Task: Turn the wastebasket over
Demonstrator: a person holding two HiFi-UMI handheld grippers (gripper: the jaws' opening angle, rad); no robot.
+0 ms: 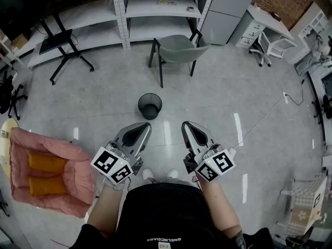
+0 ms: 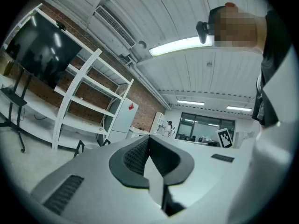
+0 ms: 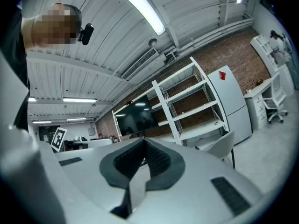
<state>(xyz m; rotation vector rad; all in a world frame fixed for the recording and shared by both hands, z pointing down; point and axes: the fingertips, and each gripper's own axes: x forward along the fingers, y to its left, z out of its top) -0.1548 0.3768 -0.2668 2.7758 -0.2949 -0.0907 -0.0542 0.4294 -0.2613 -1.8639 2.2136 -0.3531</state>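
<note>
In the head view a black mesh wastebasket [image 1: 150, 106] stands upright on the grey floor, its open mouth facing up. My left gripper [image 1: 142, 128] and right gripper [image 1: 187, 126] are held side by side just this side of it, apart from it, pointing level toward it. Both are shut with nothing between the jaws. The left gripper view shows the left gripper [image 2: 149, 143] with its dark pads closed together, and the right gripper view shows the same for the right gripper [image 3: 142, 146]. The basket appears in neither gripper view.
A grey chair [image 1: 177, 47] stands beyond the basket, in front of white shelving [image 1: 158, 7]. A pink cushioned seat [image 1: 49, 171] lies at the near left, a black stand [image 1: 62, 48] at the far left. A desk and office chair [image 1: 263, 44] are at the far right, and a cable [image 1: 262, 119] crosses the floor.
</note>
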